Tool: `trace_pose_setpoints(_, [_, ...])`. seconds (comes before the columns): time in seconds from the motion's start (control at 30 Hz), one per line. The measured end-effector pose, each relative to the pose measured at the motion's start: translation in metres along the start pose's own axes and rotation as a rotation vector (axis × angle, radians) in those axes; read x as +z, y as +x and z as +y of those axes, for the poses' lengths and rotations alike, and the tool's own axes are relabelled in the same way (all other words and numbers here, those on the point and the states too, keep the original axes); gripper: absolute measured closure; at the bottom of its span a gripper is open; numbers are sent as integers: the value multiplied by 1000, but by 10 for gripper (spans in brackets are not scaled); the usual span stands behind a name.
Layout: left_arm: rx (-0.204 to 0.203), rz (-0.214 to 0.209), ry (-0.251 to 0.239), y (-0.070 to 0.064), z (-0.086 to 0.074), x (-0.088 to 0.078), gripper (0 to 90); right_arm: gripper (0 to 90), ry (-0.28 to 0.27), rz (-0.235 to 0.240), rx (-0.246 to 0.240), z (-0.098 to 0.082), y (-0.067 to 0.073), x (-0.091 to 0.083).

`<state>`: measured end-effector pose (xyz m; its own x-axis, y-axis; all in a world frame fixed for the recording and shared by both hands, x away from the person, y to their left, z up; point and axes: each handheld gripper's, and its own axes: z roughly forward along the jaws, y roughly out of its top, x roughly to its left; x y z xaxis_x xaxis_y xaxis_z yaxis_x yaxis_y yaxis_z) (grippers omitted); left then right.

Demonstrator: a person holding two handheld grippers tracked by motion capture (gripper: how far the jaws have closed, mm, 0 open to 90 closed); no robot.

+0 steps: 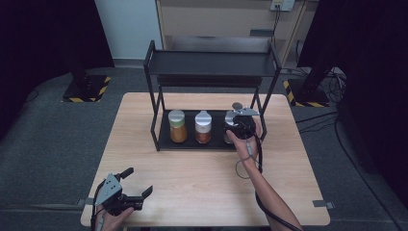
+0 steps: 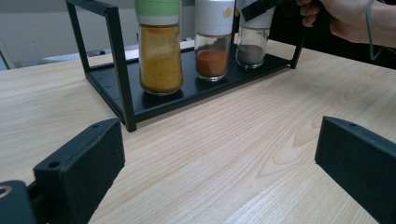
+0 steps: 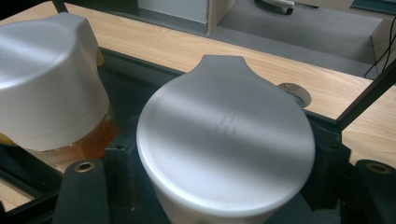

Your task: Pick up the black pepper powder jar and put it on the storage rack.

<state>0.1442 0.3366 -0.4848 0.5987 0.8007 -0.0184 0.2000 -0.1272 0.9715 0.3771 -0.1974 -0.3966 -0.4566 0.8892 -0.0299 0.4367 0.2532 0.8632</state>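
Note:
Three spice jars stand on the lower shelf of a black rack (image 1: pixel 211 62). From left to right they are a yellow jar with a green lid (image 1: pixel 177 126), an orange jar with a white cap (image 1: pixel 203 127) and a grey-powder jar (image 2: pixel 252 46). My right gripper (image 1: pixel 235 126) is shut on the grey-powder jar, its jaws pressing both sides of the white cap (image 3: pixel 226 140). My left gripper (image 1: pixel 138 182) rests open near the table's front left corner, facing the rack. Nothing lies between its black fingers (image 2: pixel 93 158).
The rack's upper shelf is bare, and its posts (image 2: pixel 119 65) frame the jars. A round hole (image 3: pixel 293 92) shows in the wooden table (image 1: pixel 202 183) behind the rack. A cabinet stands beyond the table and dark stands flank it.

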Motion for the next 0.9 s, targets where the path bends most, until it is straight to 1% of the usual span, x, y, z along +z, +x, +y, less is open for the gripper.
trace_pose_setpoints(0.1, [1, -1, 0, 0, 0, 0, 1, 291, 3, 10, 5, -1, -3, -1])
trace_pose_setpoints(0.13, [1, -1, 0, 0, 0, 0, 1, 286, 7, 11, -1, 0, -3, -1])
trace_pose_setpoints(0.2, [0, 0, -1, 0, 0, 0, 1, 271, 4, -11, -30, 0, 2, -2])
trace_pose_setpoints(0.27, [0, 0, -1, 0, 0, 0, 1, 243, 11, -14, -45, 2, 5, -3])
trace_pose_setpoints(0.33, [0, 0, -1, 0, 0, 0, 1, 205, 4, -23, -54, 2, 8, -6])
trace_pose_setpoints(0.37, [1, 0, 0, 0, 0, 0, 1, 169, 0, -33, -63, 2, 11, -8])
trace_pose_setpoints(0.5, [3, -1, 1, 0, 0, 0, 1, 104, -36, -37, -60, 3, 10, -15])
trace_pose_setpoints(0.63, [1, -1, 1, 0, 0, 0, 1, 99, -62, -12, -51, 7, 3, -24])
trace_pose_setpoints(0.73, [3, -2, 2, 0, 0, 0, 1, 99, -73, -4, -62, 10, 2, -33])
trace_pose_setpoints(0.8, [3, -3, 3, 0, 1, 0, 1, 99, -74, 17, -57, 12, -1, -38])
trace_pose_setpoints(0.83, [3, -3, 3, 0, 0, 0, 1, 99, -78, 21, -62, 13, -3, -42])
trace_pose_setpoints(0.9, [2, -3, 2, 0, 0, 1, 1, 99, -88, 52, -47, 14, -8, -49])
